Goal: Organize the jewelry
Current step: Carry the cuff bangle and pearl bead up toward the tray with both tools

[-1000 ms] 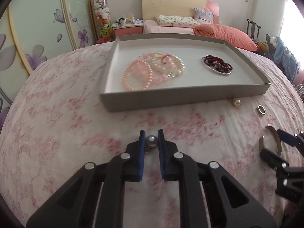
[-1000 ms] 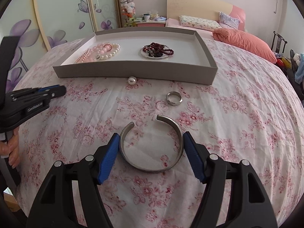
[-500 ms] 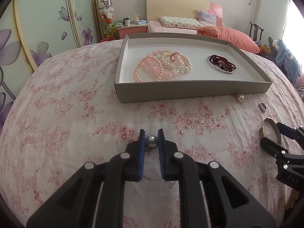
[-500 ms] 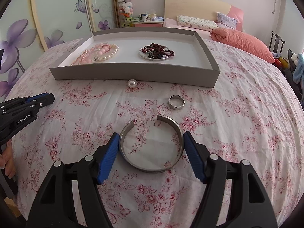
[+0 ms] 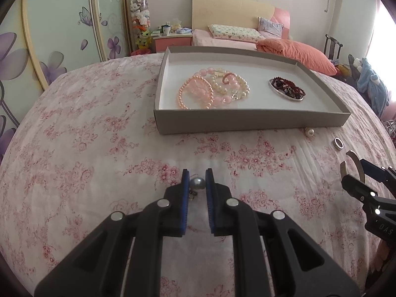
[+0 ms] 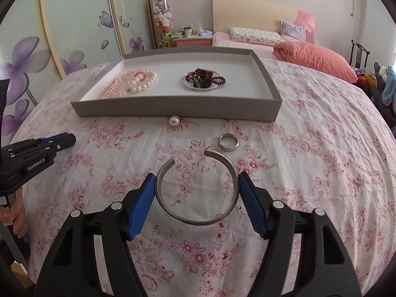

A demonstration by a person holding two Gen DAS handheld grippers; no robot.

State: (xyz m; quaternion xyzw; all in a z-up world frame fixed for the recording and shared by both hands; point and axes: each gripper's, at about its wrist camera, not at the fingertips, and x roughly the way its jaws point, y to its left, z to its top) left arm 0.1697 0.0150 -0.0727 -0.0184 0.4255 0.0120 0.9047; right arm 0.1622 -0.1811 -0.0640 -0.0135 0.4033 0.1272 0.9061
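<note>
My left gripper [image 5: 197,182] is shut on a grey pearl earring [image 5: 197,184], held just above the floral bedspread in front of the grey tray [image 5: 247,121]. My right gripper [image 6: 197,190] is shut on a silver open cuff bracelet [image 6: 197,188], its pads [image 6: 142,204] touching both sides; the cuff also shows in the left wrist view [image 5: 356,164]. The tray holds pink and white bead bracelets [image 5: 210,90] and a small dish of dark red beads [image 5: 287,89]. A white pearl [image 6: 174,120] lies against the tray's front wall. A silver ring [image 6: 228,142] lies beyond the cuff.
The tray [image 6: 178,107] sits on a bed covered with a pink floral sheet [image 6: 321,148]. Behind it are a second bed with an orange duvet [image 6: 314,58] and a wardrobe with purple flower doors [image 6: 49,49]. The left gripper [image 6: 37,148] shows at the right wrist view's left edge.
The left gripper, holding the earring, has drawn back and left from the tray, which now looks farther and more to the right. The right gripper stays on the cuff.
</note>
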